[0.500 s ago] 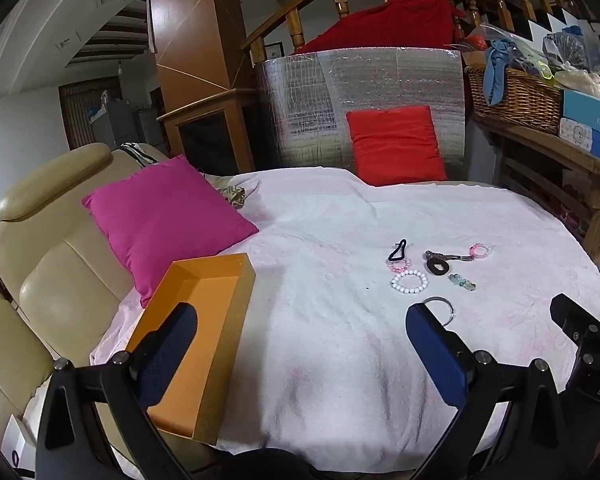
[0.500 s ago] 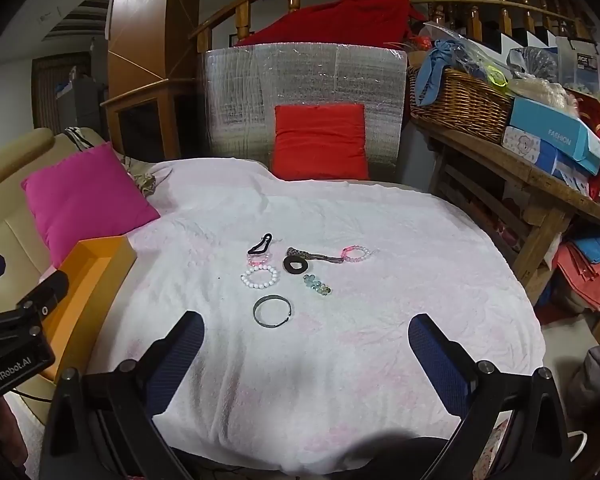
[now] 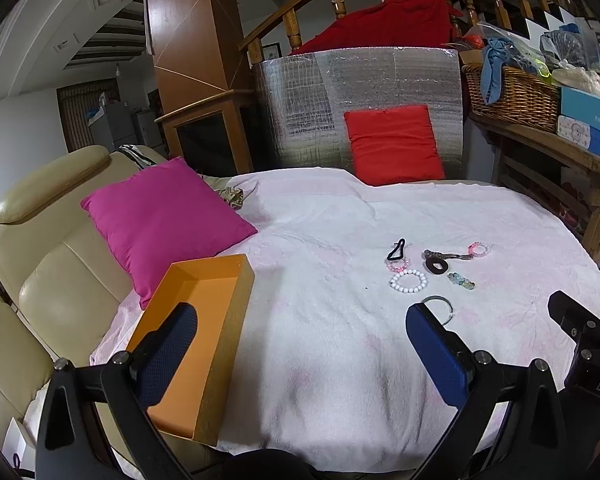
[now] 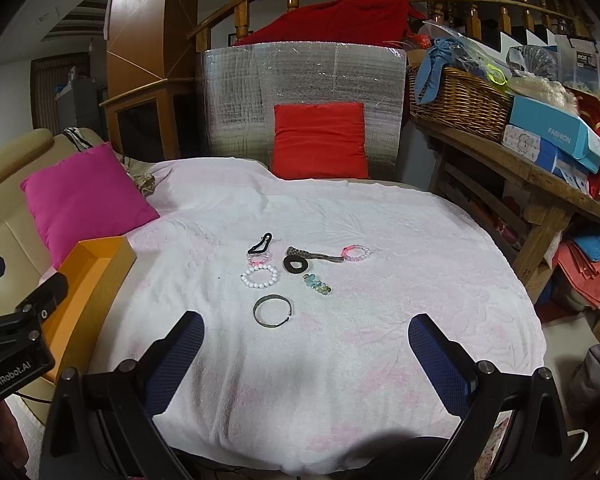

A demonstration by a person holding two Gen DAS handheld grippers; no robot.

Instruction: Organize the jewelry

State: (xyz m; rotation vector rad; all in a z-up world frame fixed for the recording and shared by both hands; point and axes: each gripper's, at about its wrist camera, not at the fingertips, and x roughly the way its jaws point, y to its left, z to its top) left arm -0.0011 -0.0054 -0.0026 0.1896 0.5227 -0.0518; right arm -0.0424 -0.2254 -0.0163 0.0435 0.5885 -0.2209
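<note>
Both sets of fingers stood wide apart and held nothing. The left gripper (image 3: pixel 300 316) hung over the near part of the pink-white cloth (image 3: pixel 320 320), its left finger (image 3: pixel 168 344) in front of the orange box (image 3: pixel 204 320). The right gripper (image 4: pixel 304 328) faced the jewelry cluster. The metal bangle (image 4: pixel 272 310) lay just beyond and between its fingers, nearer the left one. Past the bangle lay the white bead bracelet (image 4: pixel 260 276), the black ring (image 4: pixel 296 264), the green beads (image 4: pixel 318 284) and a pink bracelet (image 4: pixel 356 253).
</note>
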